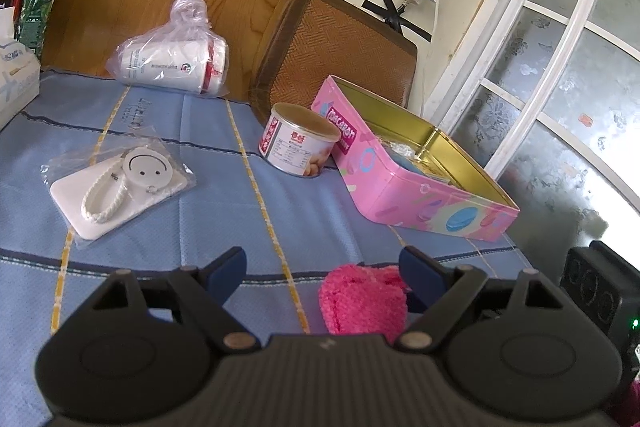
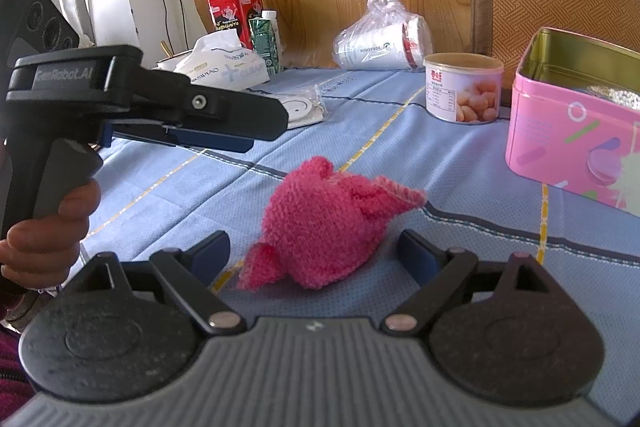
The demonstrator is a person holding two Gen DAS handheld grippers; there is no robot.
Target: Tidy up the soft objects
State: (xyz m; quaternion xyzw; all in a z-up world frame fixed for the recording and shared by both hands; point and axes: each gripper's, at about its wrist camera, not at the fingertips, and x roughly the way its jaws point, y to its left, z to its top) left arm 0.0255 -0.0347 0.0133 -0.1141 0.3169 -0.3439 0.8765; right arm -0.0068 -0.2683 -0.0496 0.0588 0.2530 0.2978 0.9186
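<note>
Knit toy (image 2: pixel 324 223) – one, pink – lies on the blue surface (image 2: pixel 460 163) between the right tool's (image 2: pixel 316 251) spread, untouching fingers. Left tool (image 1: pixel 324 267) gapes empty. Beyond: one can (image 2: pixel 464 87), one pink tin (image 2: pixel 572 131); only the left view shows its interior.

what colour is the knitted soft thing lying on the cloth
Bright pink; the knitted piece shows best in the right wrist view.

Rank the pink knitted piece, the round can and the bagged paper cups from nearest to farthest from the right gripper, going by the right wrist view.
From the right gripper:
1. Pink knitted piece, lying on the cloth just ahead of the open jaws.
2. Round can, farther back, to the right.
3. Bagged paper cups, behind the can at the table's far edge.
</note>
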